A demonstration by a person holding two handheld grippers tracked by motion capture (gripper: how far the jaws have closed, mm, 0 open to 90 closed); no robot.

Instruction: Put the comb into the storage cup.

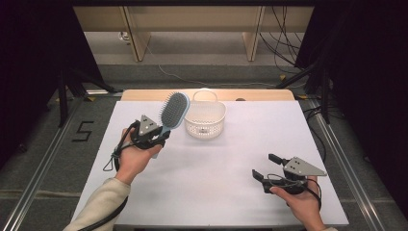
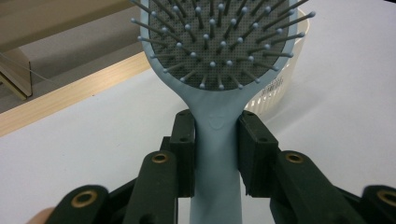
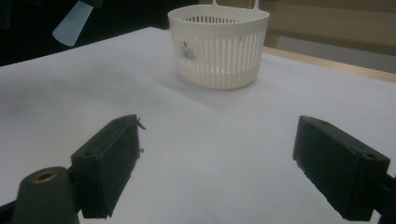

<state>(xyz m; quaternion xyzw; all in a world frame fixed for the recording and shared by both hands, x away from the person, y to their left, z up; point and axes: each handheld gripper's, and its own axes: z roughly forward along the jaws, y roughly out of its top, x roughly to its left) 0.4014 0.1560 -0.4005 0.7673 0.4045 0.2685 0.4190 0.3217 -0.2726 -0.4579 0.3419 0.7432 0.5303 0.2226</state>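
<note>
White basket (image 1: pixel 205 119) sits just right of the blue hairbrush (image 1: pixel 173 111), which the left gripper (image 1: pixel 153 137) clamps by the handle (head up, angled toward basket), while the right gripper (image 1: pixel 267 166) rests wide open, empty, on the table (image 1: pixel 216 192).

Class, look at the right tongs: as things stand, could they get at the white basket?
Probably yes. The right tongs stand open and empty, and bare table lies between them and the white basket. The hairbrush is off to the basket's side in the left tongs.
</note>
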